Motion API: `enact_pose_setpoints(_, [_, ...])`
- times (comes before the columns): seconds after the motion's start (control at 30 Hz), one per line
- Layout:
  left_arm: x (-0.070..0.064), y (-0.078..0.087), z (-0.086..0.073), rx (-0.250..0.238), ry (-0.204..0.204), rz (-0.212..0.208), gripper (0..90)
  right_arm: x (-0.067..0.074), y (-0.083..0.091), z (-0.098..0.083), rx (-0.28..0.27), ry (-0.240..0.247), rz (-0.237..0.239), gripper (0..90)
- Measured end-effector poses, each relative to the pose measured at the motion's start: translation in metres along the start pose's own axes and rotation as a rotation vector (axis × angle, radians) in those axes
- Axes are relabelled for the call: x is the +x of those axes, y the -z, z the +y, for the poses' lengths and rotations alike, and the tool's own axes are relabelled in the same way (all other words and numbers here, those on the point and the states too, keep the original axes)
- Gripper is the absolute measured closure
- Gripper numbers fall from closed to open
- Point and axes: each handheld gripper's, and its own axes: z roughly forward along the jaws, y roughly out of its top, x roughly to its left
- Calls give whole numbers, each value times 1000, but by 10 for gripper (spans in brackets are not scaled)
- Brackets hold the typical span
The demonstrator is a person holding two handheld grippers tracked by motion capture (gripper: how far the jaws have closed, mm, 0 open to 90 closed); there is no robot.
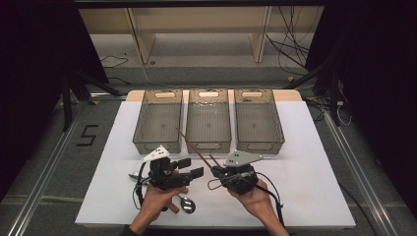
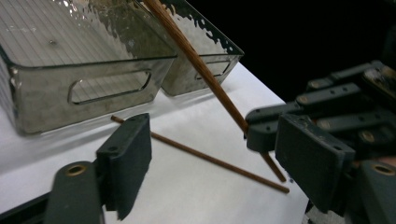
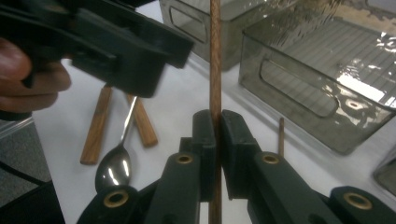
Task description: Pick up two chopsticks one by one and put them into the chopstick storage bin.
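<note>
My right gripper [image 1: 216, 172] [image 3: 217, 123] is shut on a brown wooden chopstick [image 1: 194, 147] [image 3: 215, 56] near its lower end. The stick slants up and to the left toward the middle bin [image 1: 209, 146]. In the left gripper view the same chopstick [image 2: 196, 60] crosses in front of the bins, with the right gripper's jaws clamped on it at the right. My left gripper [image 1: 194, 166] [image 2: 217, 128] stands open just left of the stick, with nothing between its pads. A second chopstick [image 2: 205, 156] [image 3: 281, 135] lies flat on the white table [image 1: 305, 162] in front of the bins.
Three clear grey bins stand in a row at the back: left bin [image 1: 156, 145], the middle one, right bin [image 1: 259, 145]. A metal spoon [image 1: 187, 205] [image 3: 113, 165] and wooden-handled utensils [image 3: 96, 126] lie near the front edge, under my left hand.
</note>
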Motion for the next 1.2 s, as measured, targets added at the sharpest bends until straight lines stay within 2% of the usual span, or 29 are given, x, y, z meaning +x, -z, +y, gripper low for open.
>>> enact_pose_setpoints(0.13, [1, -6, 6, -2, 73, -36, 357, 3, 0, 0, -29, 5, 5, 851])
enact_pose_setpoints(0.23, [1, -8, 8, -9, 101, -55, 399, 4, 0, 0, -36, 2, 11, 851])
enact_pose_setpoints(0.3, [2, -9, 8, -9, 119, -66, 465, 4, 0, 0, -48, 4, 20, 851])
enact_pose_setpoints(0.5, [3, -12, 8, 4, 150, -104, 572, 7, 0, 0, -64, 7, 21, 851])
enact_pose_setpoints(0.53, [4, -12, 8, 7, 150, -107, 617, 7, -1, -1, -66, 8, 20, 851])
enact_pose_setpoints(0.57, [4, -12, 8, 7, 153, -111, 617, 7, -1, -1, -66, 8, 20, 851])
enact_pose_setpoints(0.8, [7, -12, 8, -6, 175, -138, 766, 9, -2, -3, -75, 8, 30, 850])
enact_pose_setpoints(0.9, [10, -12, 8, -4, 206, -186, 818, 9, -3, -4, -80, 5, 34, 848])
enact_pose_setpoints(0.97, [9, -12, 8, -2, 200, -189, 840, 8, -3, -5, -76, 5, 37, 838])
enact_pose_setpoints(1.1, [12, -7, 11, -10, 201, -201, 846, 3, 1, -6, -72, -13, 47, 696])
enact_pose_setpoints(1.2, [16, -1, 16, -18, 194, -189, 847, -7, 7, -10, -66, -42, 53, 577])
